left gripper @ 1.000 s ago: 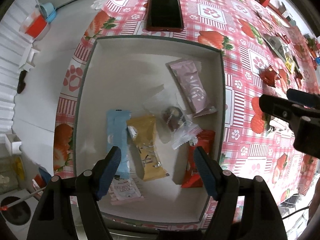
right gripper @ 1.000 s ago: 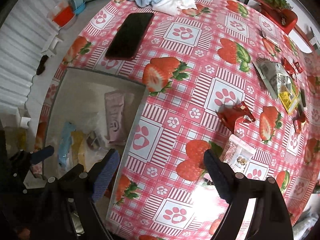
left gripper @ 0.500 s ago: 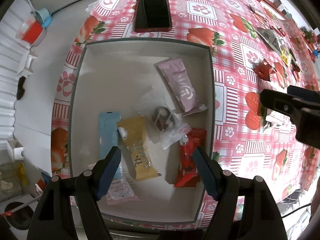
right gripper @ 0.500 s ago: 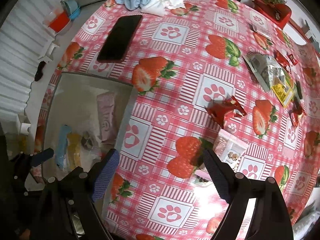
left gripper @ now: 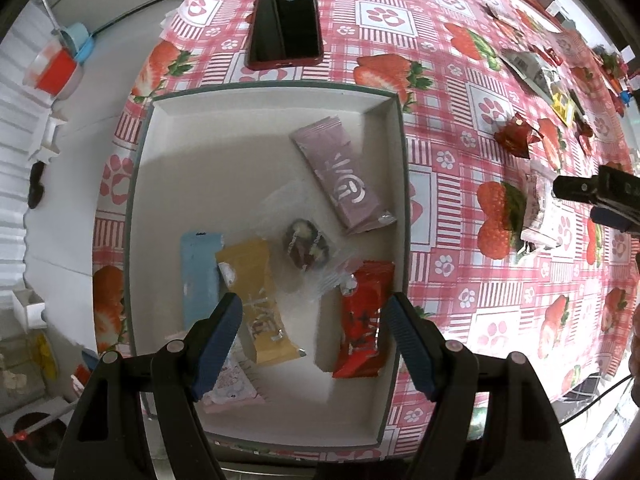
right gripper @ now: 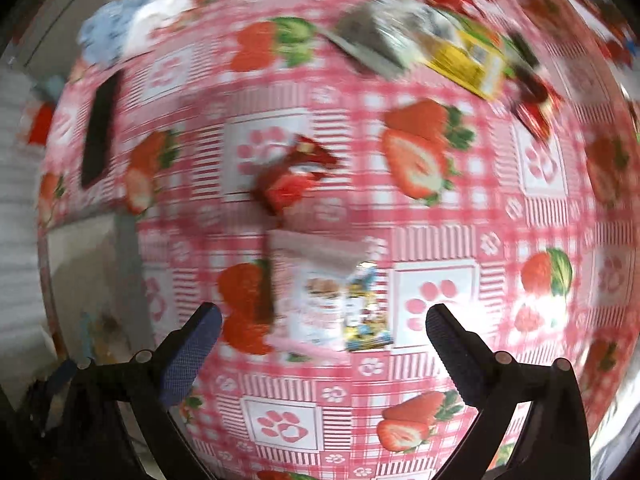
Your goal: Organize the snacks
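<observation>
A white box with a grey-green rim (left gripper: 264,89) holds several snack packets: pink (left gripper: 340,172), blue (left gripper: 198,276), yellow (left gripper: 260,300), red (left gripper: 364,320) and a dark sweet in clear wrap (left gripper: 306,242). My left gripper (left gripper: 312,314) hangs open over them with nothing between its pads. My right gripper (right gripper: 322,316) points down over the strawberry tablecloth with its jaws opening wide. A white and pink snack packet (right gripper: 320,300) lies flat on the cloth between its fingers, untouched. In the left wrist view the right gripper (left gripper: 600,196) shows beside that packet (left gripper: 536,208).
A crumpled red wrapper (right gripper: 292,176) lies just beyond the white packet. Silver and yellow packets (right gripper: 424,40) sit farther back. A dark phone (left gripper: 286,28) and a blue and white cloth (right gripper: 132,36) lie behind the box. The right wrist view is motion-blurred.
The right gripper has swept across the cloth away from the box, rolled, and widened its jaws; the white packet now lies between its fingers. The left gripper has barely moved.
</observation>
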Motion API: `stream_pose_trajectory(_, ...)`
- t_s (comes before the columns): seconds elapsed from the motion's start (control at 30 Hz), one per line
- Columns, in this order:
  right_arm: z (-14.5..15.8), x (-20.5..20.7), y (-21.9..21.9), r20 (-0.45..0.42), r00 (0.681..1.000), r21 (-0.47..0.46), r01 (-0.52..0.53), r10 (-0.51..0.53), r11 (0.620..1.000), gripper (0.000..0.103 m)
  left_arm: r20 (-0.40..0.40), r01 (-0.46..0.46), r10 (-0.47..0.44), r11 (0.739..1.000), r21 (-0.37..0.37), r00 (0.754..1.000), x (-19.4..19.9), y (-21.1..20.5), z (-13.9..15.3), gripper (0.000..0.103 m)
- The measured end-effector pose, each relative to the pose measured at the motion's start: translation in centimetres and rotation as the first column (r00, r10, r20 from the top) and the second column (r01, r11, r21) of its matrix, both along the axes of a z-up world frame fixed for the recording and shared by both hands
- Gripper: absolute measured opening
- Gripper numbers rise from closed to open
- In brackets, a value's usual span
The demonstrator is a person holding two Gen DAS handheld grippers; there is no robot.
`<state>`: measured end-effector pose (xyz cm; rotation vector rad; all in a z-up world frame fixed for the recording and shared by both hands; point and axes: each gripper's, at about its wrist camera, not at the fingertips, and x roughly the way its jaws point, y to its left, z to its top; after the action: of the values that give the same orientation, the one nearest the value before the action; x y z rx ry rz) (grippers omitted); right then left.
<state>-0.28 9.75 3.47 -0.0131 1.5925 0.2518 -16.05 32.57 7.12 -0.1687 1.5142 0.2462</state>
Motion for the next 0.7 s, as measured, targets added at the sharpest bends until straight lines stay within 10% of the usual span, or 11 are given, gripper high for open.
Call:
stream_pose_trajectory(0.4, -3.5, 0.6, 2.0, -0.062, 0.998, -0.039, -0.022, 0.02, 0.999, 0.103, -0.019, 0.049, -0.049, 0.999, 0.013, 0.999, 1.2, -1.5, 0.6, 0.078)
stream_pose_trajectory(0.7, -5.5, -1.4, -4.5, -0.117, 0.985, -0.038, 0.121, -0.125, 0.992, 0.103, -0.034, 0.102, -0.102, 0.995, 0.004, 0.994, 2.7, -3.8, 0.1, 0.078)
